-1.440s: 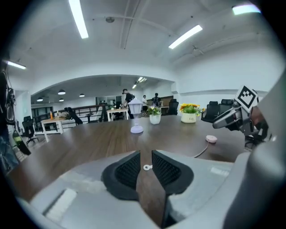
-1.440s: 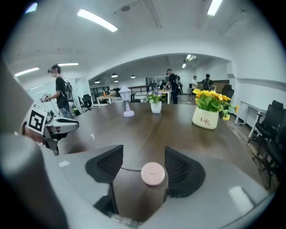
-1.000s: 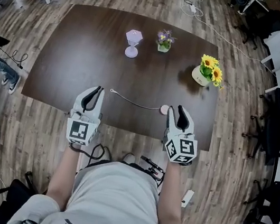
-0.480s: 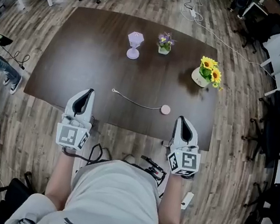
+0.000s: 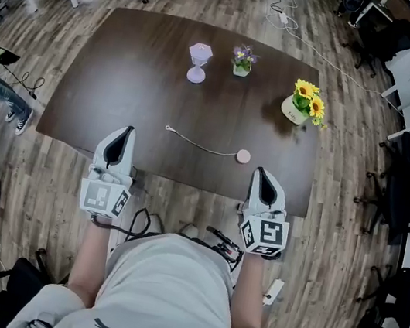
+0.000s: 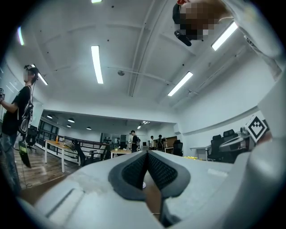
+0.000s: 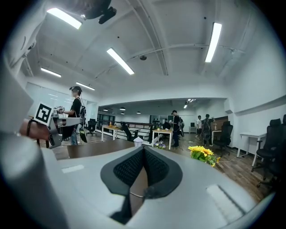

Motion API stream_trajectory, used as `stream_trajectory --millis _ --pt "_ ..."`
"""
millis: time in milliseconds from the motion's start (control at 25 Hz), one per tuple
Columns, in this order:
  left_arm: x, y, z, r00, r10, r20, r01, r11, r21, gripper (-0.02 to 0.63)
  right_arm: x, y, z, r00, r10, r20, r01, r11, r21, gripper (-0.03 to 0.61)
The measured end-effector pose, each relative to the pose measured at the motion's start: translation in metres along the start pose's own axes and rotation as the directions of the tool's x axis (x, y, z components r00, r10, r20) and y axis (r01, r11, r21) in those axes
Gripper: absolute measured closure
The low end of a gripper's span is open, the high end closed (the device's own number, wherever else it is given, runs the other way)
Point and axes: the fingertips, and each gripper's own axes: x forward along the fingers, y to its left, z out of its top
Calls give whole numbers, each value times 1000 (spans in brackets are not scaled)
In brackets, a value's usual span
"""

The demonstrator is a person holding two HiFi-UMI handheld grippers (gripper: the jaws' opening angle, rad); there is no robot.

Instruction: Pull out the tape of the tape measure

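on the table [image 5: 128, 67], near its front edge, lies the tape measure [image 5: 243, 156], its tape [image 5: 200, 145] drawn out to the left. the left gripper [image 5: 126, 131] and right gripper [image 5: 263, 174] hover at that edge, jaws pressed together, empty.

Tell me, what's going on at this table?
A person at a dark table holds a gripper in each hand. The left gripper and right gripper hover at the table's near edge, both shut and empty. Just beyond them lies the small round tape measure, its tape already drawn out to the left. Neither gripper touches it.
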Motion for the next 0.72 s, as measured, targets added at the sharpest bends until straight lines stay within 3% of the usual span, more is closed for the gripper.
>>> stream_trajectory --millis 720 --pt "-8 -7 -11 999 -29 -24 30 999 25 607 -6 1 9 1000 -2 26 1 999 33 581"
